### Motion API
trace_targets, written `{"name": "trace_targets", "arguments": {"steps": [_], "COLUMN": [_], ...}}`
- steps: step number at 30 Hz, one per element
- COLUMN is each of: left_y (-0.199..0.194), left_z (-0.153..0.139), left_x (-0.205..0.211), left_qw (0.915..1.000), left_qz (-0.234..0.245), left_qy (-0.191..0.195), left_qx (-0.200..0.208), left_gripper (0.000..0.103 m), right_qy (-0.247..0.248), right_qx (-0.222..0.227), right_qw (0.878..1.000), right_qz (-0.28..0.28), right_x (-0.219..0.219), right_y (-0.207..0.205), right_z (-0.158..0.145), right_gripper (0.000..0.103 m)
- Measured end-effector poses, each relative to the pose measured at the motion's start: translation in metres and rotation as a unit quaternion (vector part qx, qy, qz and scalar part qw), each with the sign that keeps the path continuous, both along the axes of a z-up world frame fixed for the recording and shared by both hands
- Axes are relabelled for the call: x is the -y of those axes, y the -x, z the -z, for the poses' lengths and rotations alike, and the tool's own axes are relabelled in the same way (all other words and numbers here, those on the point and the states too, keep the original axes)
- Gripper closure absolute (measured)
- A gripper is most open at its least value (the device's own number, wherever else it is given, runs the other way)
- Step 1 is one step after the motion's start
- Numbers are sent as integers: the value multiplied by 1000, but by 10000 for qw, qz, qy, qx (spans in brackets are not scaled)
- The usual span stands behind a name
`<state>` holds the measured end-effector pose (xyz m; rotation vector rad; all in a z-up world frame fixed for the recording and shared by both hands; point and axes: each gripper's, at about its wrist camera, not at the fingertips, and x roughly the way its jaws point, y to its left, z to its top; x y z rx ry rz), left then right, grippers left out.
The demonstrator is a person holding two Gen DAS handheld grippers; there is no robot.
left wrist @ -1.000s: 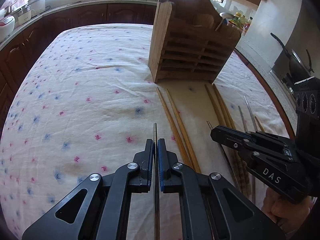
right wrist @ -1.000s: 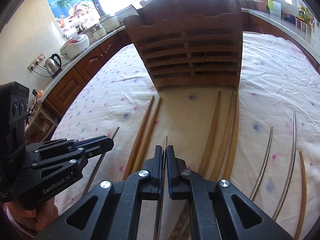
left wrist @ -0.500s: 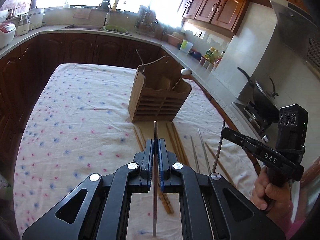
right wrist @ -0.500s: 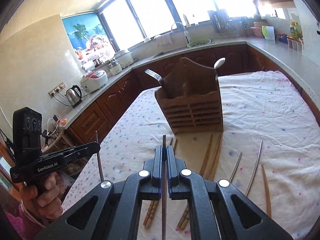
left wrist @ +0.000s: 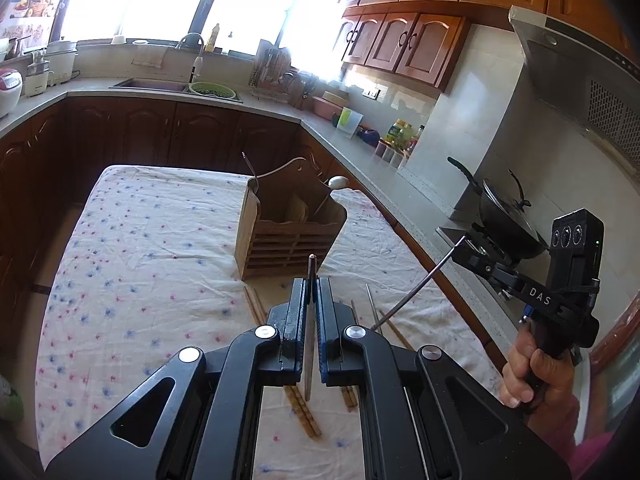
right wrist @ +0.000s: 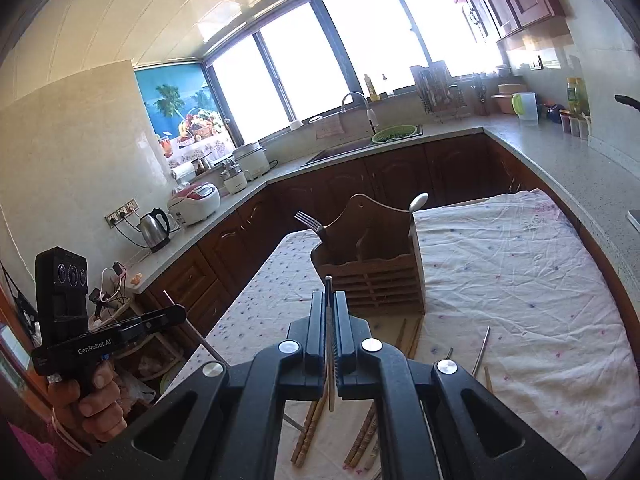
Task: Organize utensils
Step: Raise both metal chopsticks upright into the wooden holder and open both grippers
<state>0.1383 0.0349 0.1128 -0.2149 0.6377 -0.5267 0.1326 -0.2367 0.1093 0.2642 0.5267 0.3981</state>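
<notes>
In holder (right wrist: 370, 276), fork (right wrist: 310, 222), tines right-wrist-only

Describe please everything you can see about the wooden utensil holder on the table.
The wooden utensil holder stands upright on the flowered tablecloth, beyond the chopsticks lying there. It looks like brown wood, with a slatted front, a taller curved back panel with a small hole, and inner dividers. A fork leans out at its left side, a spoon at its right. Neither gripper touches it.

Bright windows (right wrist: 340, 64) above a grey countertop (left wrist: 168, 94), dark wooden cabinets (left wrist: 160, 136) below.
</notes>
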Motion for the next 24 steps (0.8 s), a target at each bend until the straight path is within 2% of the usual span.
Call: {"name": "trace_targets", "arguments": {"steps": [6,13,20,24], "left_y": [-11,-37,-86,-124], "left_z": [-14,-52,-100,-112], "left_x": [1,9,20,24], "left_qw": [9998,9975,9913,9884], "left_qz": [-39,-78,-250,-450], "left_qy": [24,52,88,138], "left_qx": [200,694,1287,1441], "left_gripper": [99,99,99,99], "right_qy": [56,87,134,138], "right_qx": [122,385,730,791], "right_qw": [9999,9991,9966,9955], "right_qz": [58,146,355,509], "right_x": [5,13,21,26], "right_y": [-9,-35,-81,-117], "right_z": [-9,-40,-81,-93], "right_gripper": [100,100,100,100]}}
